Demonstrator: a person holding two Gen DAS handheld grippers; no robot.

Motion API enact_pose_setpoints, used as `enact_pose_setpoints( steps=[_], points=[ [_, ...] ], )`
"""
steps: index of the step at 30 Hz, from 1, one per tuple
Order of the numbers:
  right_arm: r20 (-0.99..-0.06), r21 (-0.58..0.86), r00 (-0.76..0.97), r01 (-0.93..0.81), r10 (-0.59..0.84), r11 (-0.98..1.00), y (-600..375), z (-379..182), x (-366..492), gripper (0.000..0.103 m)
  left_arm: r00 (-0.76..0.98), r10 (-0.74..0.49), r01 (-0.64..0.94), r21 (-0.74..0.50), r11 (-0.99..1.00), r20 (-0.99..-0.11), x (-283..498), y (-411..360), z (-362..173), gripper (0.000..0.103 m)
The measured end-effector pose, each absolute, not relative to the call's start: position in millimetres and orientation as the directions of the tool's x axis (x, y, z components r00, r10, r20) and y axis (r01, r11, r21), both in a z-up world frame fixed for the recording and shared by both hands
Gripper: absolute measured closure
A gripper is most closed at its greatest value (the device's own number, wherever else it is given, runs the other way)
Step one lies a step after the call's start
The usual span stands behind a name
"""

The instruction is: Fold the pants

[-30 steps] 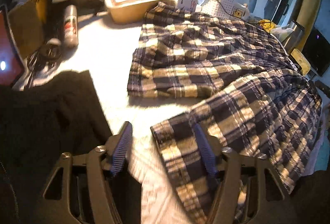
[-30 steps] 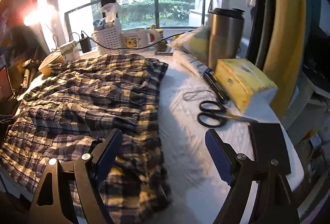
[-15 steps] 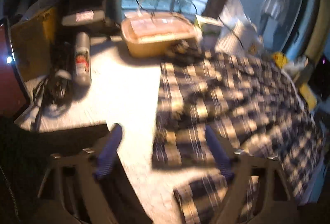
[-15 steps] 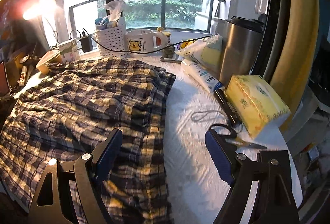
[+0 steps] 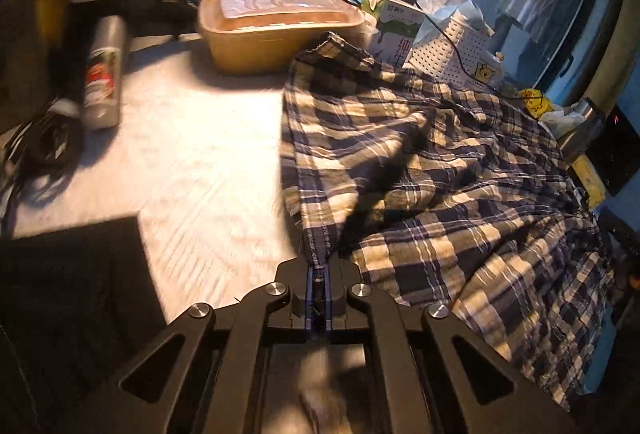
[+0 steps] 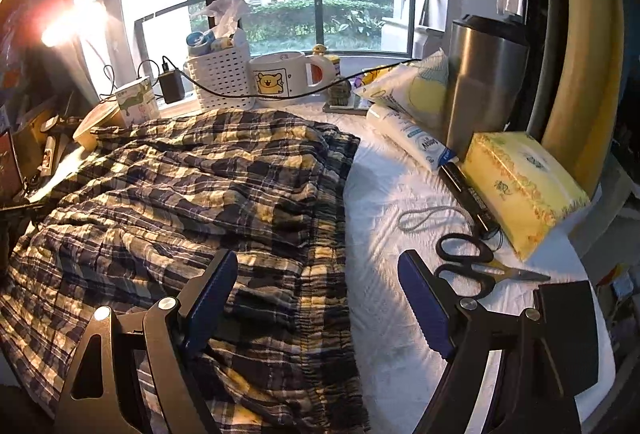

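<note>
Pinched fabric fills the left hand-held gripper [image 5: 318,280], whose jaws are pressed together on the hem edge of one leg of the plaid pants [image 5: 432,170], lifting that edge slightly off the white surface [image 5: 192,154]. From there the cloth runs away across the surface in loose wrinkles toward the tan container [image 5: 276,30] and the white basket [image 5: 452,50] by the window. The right hand-held gripper [image 6: 316,294] hovers with its jaws spread wide over the elasticated waistband, one finger above the plaid, the other above bare surface, gripping nothing. Beside it lie black scissors [image 6: 472,266] and a yellow tissue pack [image 6: 520,190], just clear of the cloth. The pants look light, thin and limp, so they will likely sag and drag between holds; the stitched hem and gathered waistband seem the firmest places to grip, and taking both layers at once should keep the fold from sliding apart.
</note>
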State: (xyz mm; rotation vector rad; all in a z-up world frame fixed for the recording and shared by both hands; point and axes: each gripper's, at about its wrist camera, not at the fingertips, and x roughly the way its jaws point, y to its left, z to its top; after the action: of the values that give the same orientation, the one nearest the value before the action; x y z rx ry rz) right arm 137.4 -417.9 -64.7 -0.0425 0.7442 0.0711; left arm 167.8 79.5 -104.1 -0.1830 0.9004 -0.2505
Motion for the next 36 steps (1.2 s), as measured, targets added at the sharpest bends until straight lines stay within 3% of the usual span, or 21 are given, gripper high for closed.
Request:
enact_pose_setpoints(
  steps=[10, 14, 20, 25, 28, 30, 36],
  points=[
    [-0.694, 0.031, 0.718, -0.047, 0.055, 0.998, -438.4, -76.5, 121.8, 0.019, 0.548, -0.287, 0.074, -0.296, 0.952, -0.786, 151.3, 98.0, -96.4, 0.095],
    [-0.686, 0.031, 0.726, -0.05, 0.057, 0.998, -443.9, -69.8, 116.9, 0.019, 0.591, -0.268, 0.089, -0.268, 0.959, -0.761, 160.9, 105.1, -67.5, 0.056],
    [-0.67, -0.011, 0.734, -0.159, 0.111, 0.987, -445.0, -34.1, 148.0, 0.019, 0.623, -0.278, 0.177, -0.215, 0.96, -0.731, 194.1, 100.8, -31.4, 0.055],
    [-0.698, 0.045, 0.694, -0.203, 0.176, 0.978, -446.8, -28.1, 213.7, 0.02, 0.58, -0.276, 0.247, -0.158, 0.956, -0.766, 249.4, 72.3, -46.2, 0.055],
    [-0.737, 0.205, 0.609, -0.213, 0.294, 0.955, -448.4, -45.5, 262.4, 0.036, 0.55, -0.256, 0.246, -0.139, 0.959, -0.795, 279.7, 57.5, -63.9, 0.055],
    [-0.755, 0.249, 0.58, -0.181, 0.307, 0.952, -449.1, -56.7, 282.8, 0.037, 0.531, -0.239, 0.244, -0.123, 0.962, -0.813, 297.4, 50.0, -75.4, 0.055],
    [-0.812, 0.197, 0.513, -0.207, 0.278, 0.958, -425.7, -84.1, 320.5, 0.044, 0.514, -0.21, 0.243, -0.093, 0.966, -0.832, 323.2, 40.7, -96.0, 0.055]
  ],
)
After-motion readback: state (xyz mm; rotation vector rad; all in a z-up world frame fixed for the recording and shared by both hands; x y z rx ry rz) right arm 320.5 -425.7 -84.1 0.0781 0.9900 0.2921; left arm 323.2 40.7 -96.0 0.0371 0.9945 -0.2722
